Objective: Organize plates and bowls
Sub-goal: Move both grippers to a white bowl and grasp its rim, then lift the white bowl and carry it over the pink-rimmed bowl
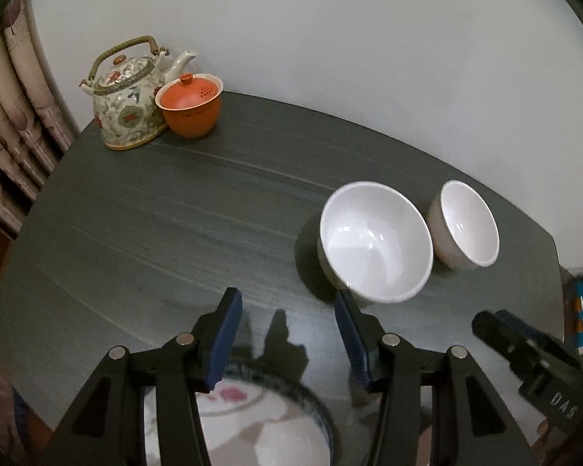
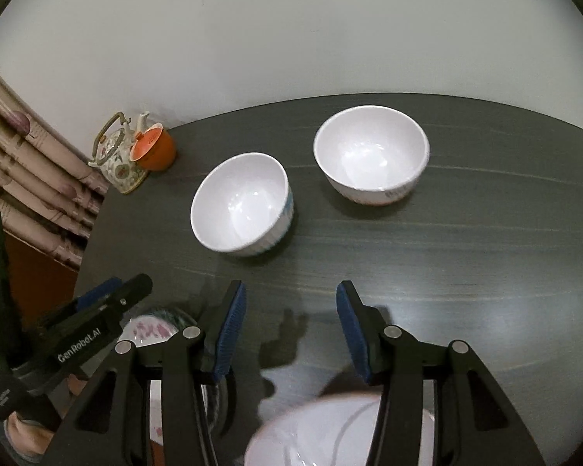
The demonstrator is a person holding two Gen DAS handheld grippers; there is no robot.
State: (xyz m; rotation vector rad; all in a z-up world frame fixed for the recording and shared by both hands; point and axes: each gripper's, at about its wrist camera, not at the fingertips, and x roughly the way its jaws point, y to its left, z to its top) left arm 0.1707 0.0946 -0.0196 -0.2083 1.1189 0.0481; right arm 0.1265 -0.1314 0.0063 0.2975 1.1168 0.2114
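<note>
Jaws of left gripper (image 1: 287, 334) and right gripper (image 2: 291, 330) gape empty; both bowls (image 2: 243, 202) sit upright, mouths up.

Left two-finger gripper of matte black plastic (image 1: 287, 334): angular linkage arms with triangular cut-outs, four round silver pivot pins, and ribbed dark-blue rubber pads (image 1: 225, 339) lining the inner face of each finger. In the right wrist view it shows at 8 o'clock, its black side bar printed "GenRobot.AI" in white, with a second small white label lower on the body, unreadable.

Right two-finger gripper of matte black plastic (image 2: 291, 330): same build, same silver pins and blue ribbed pads (image 2: 229, 334). In the left wrist view it shows at 4 o'clock, bearing pale letters resembling "DAS".
</note>
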